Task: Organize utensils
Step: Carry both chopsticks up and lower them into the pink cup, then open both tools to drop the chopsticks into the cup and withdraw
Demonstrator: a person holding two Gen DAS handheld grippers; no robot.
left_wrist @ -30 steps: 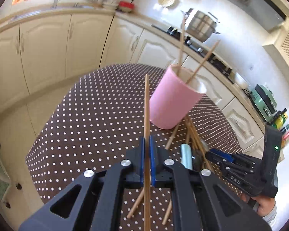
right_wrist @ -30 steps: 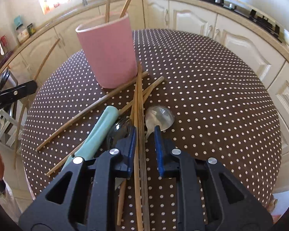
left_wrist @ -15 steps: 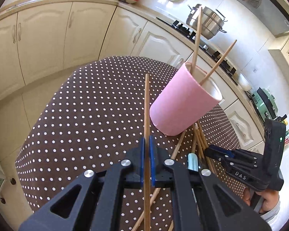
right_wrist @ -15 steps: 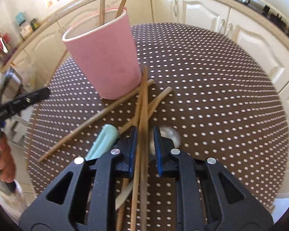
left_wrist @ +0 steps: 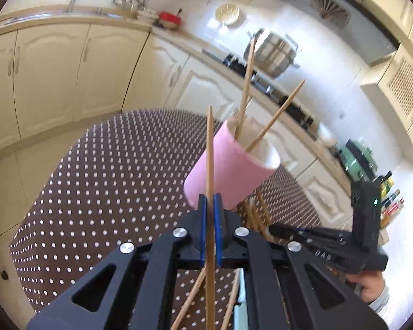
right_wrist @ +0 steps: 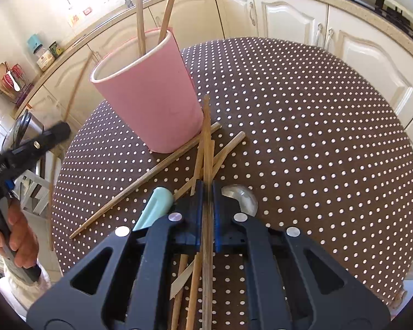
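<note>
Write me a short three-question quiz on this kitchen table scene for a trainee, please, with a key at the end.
1. True or false: the pink cup lies tipped over on the dotted tablecloth.
2. How many chopsticks already stand inside the pink cup?
3. Multiple choice: what is the right gripper closed on?
A. the metal spoon
B. a chopstick from the pile
C. nothing

Key:
1. False. It stands upright beside the loose chopsticks.
2. Two, both leaning against its rim.
3. B. Its fingers pinch one chopstick from the pile; the left gripper likewise holds a chopstick of its own.
</note>
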